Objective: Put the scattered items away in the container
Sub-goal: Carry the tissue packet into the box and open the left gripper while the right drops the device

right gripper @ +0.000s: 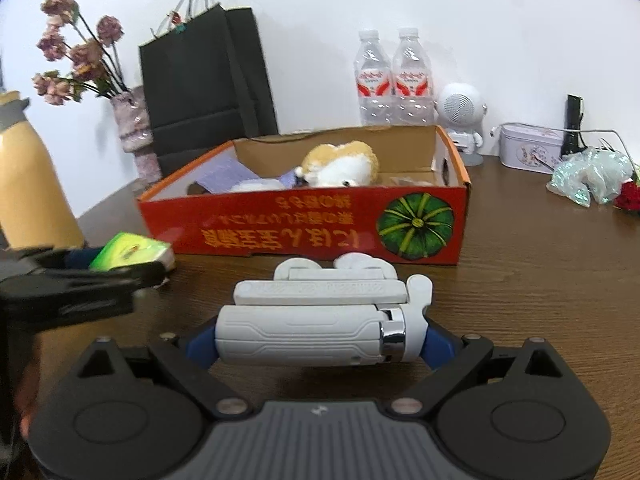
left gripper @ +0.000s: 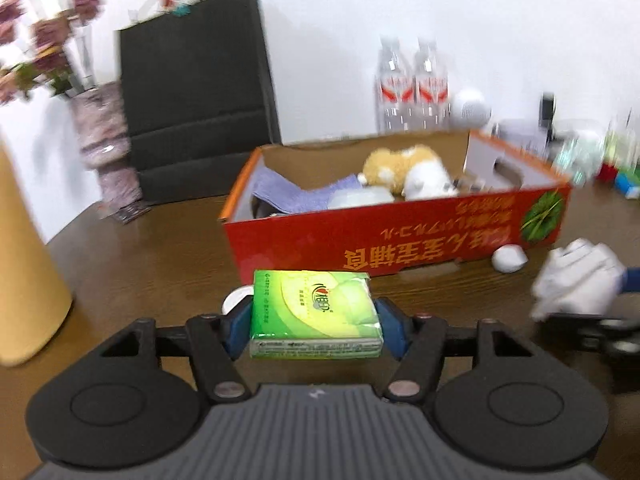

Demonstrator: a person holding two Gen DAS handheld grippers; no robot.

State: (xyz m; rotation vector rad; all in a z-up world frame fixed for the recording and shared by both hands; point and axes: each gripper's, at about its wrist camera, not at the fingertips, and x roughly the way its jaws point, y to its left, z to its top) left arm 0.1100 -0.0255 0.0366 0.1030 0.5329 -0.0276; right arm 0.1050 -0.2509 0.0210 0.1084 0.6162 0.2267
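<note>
left gripper (left gripper: 316, 316) clamped on green tissue pack (left gripper: 314, 312); right gripper (right gripper: 320, 330) clamped on white folding gadget (right gripper: 320, 320); red box (right gripper: 304, 228) just ahead.

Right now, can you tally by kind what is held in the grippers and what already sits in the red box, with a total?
Held in the left hand-held gripper: green tissue pack - 1
Held in the right hand-held gripper: white folding device - 1
In the red box:
Plush toy - 1
Purple cloth - 1
White item beside the cloth - 1
Total: 5; other contents are too hidden to count.
</note>
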